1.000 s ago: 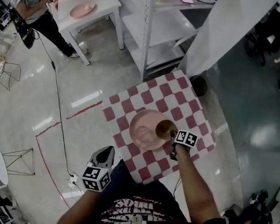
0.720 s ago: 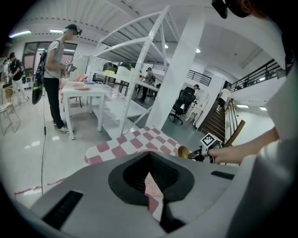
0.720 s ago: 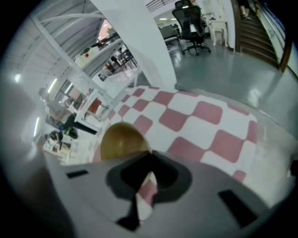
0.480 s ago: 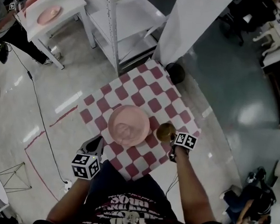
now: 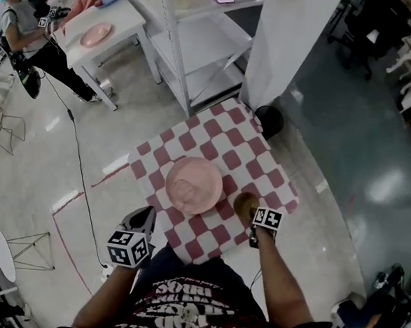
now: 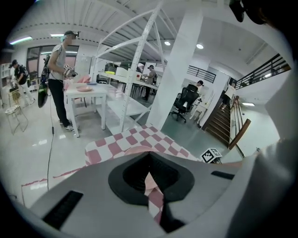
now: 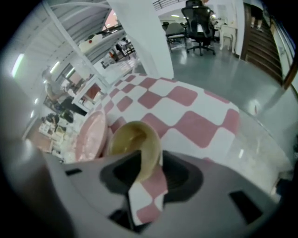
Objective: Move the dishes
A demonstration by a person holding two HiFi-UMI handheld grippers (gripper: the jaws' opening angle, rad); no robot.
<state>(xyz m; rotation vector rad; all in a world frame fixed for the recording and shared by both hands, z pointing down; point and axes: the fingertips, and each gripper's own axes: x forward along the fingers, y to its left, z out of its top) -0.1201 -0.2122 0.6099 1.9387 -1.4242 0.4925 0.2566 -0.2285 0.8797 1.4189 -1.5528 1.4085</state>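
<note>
- A dark T-shirt (image 5: 189, 311) is worn, printed with red and white lettering; its sleeves are short and the forearms are left bare.
- Grey shells with black-lined jaw recesses are seen on the left gripper (image 6: 151, 179) and the right gripper (image 7: 149, 179).
- White cubes with black square markers are fitted: left cube (image 5: 127, 248), right cube (image 5: 268, 218).
</note>
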